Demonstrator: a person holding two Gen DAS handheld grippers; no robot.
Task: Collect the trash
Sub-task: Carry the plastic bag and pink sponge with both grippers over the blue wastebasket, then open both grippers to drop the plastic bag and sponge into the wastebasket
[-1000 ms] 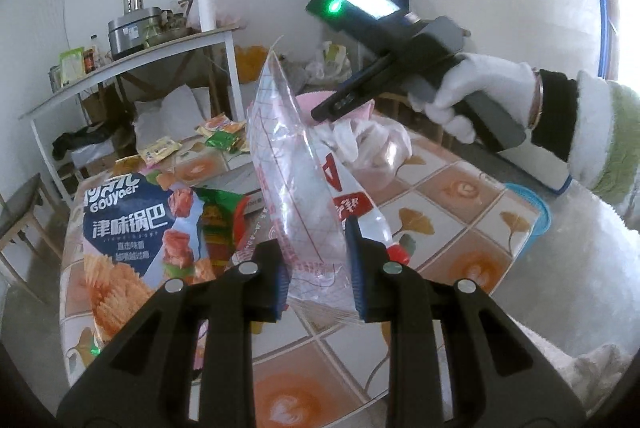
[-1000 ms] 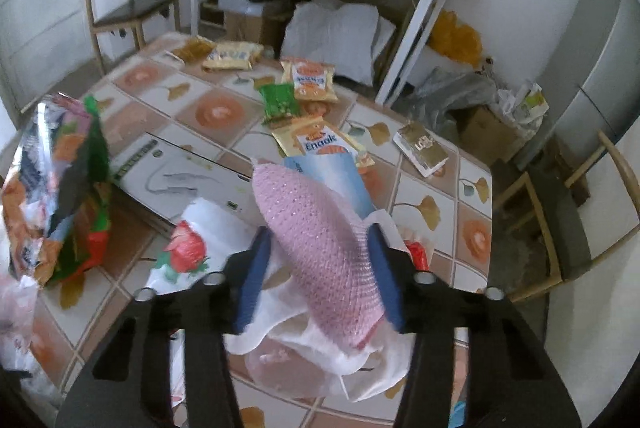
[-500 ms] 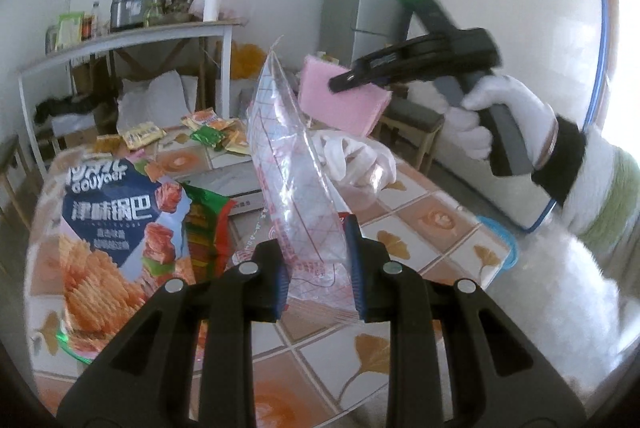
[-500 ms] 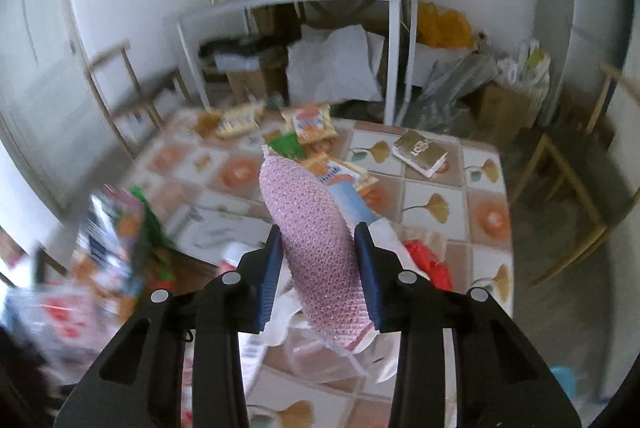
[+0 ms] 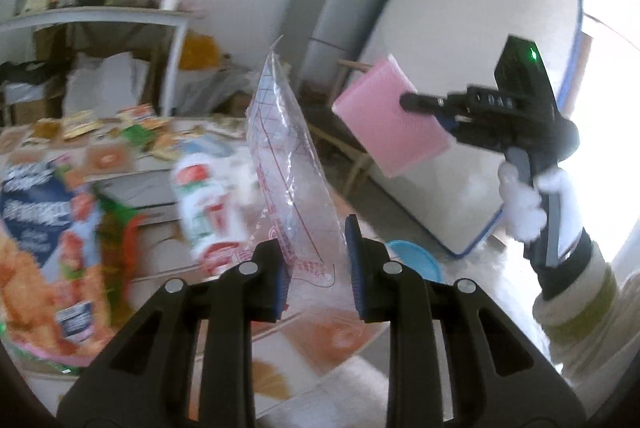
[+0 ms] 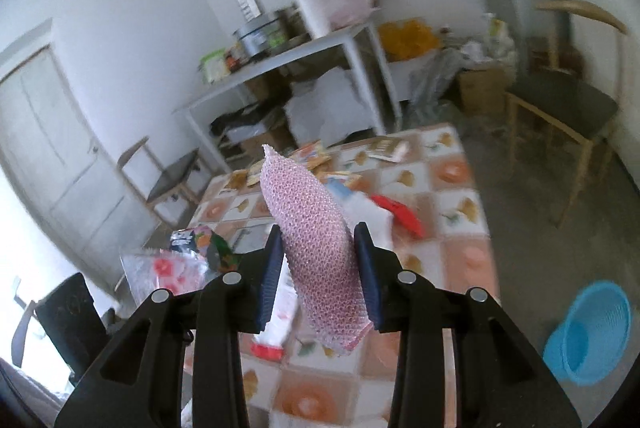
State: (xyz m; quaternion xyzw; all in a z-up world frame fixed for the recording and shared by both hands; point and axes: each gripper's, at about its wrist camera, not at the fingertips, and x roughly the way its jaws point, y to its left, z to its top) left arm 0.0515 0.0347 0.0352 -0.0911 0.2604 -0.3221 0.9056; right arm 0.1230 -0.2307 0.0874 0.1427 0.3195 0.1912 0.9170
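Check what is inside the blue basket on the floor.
The blue basket shows only bare mesh wall and floor; nothing visible inside. Its near inner wall is hidden by the rim.

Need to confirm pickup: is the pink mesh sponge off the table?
Yes: the pink mesh sponge is held aloft in the right hand-held gripper.

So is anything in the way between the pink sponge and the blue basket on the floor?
Nothing visible. The right gripper holds the pink sponge up over the tiled table; the blue basket sits on bare floor past the table's edge, with only open air between.
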